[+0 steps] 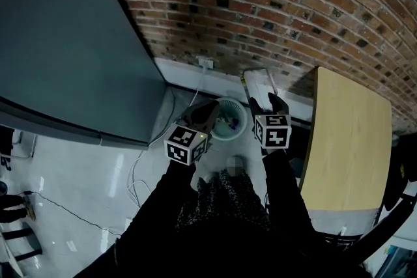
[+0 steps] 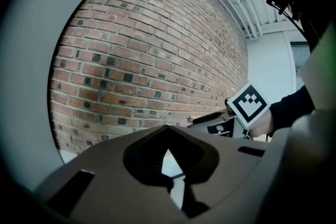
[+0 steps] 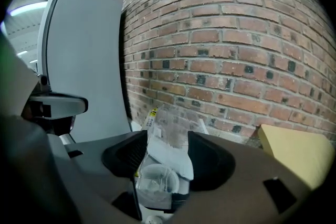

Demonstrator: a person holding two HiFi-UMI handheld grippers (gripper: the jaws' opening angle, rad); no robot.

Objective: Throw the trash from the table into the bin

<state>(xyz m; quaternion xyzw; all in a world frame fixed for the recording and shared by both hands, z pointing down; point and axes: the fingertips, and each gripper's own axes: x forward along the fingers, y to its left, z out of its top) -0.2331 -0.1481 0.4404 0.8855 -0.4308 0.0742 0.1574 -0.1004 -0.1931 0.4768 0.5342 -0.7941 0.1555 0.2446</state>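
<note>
Right gripper point(image 3: 167, 150) is clamped, jaws partly apart, on a clear plastic packet point(image 1: 259, 83), held just beside the floor bin point(image 1: 242, 111). Left gripper point(image 1: 203, 115) is almost closed, nothing held. Drop step judged in hand; packet must be brought over the rim, then released.

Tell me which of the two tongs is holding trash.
The right tongs: a clear plastic wrapper is clamped between them. The left tongs are shut on nothing.
</note>
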